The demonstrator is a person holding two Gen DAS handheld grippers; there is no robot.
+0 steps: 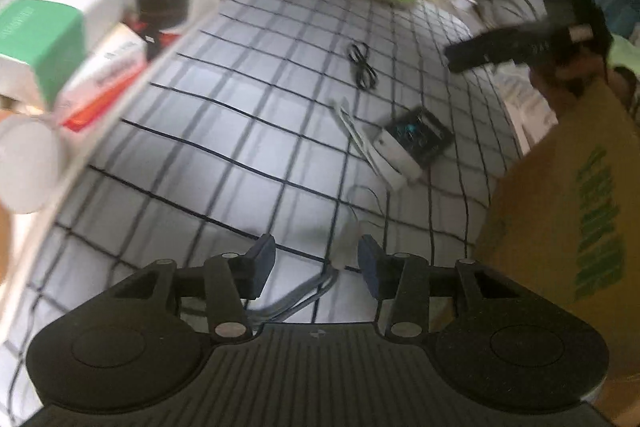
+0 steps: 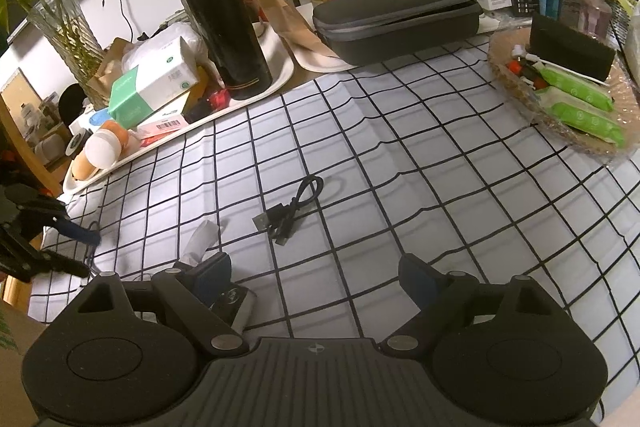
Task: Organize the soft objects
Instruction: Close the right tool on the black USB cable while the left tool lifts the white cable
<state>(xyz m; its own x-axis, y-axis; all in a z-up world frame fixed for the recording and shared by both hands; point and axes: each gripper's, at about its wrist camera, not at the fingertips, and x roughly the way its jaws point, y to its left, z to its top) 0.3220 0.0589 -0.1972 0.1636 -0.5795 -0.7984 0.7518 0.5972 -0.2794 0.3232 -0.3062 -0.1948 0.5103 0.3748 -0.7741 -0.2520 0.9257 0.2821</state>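
Note:
A coiled black USB cable (image 2: 291,211) lies on the checked cloth (image 2: 400,187), just ahead of my right gripper (image 2: 316,277), which is open and empty. The cable also shows in the left wrist view (image 1: 362,65). My left gripper (image 1: 316,261) is open and empty above a white cable with a grey lead (image 1: 340,251). A small black box with a white device (image 1: 412,143) lies further ahead on the cloth. The left gripper shows at the left edge of the right wrist view (image 2: 76,251).
A white tray (image 2: 276,87) at the back left holds a black flask (image 2: 222,15) and boxes. A grey zip case (image 2: 400,19) lies behind. A woven basket (image 2: 516,87) at the right holds green wipe packs. A brown cardboard box (image 1: 560,207) stands to the left gripper's right.

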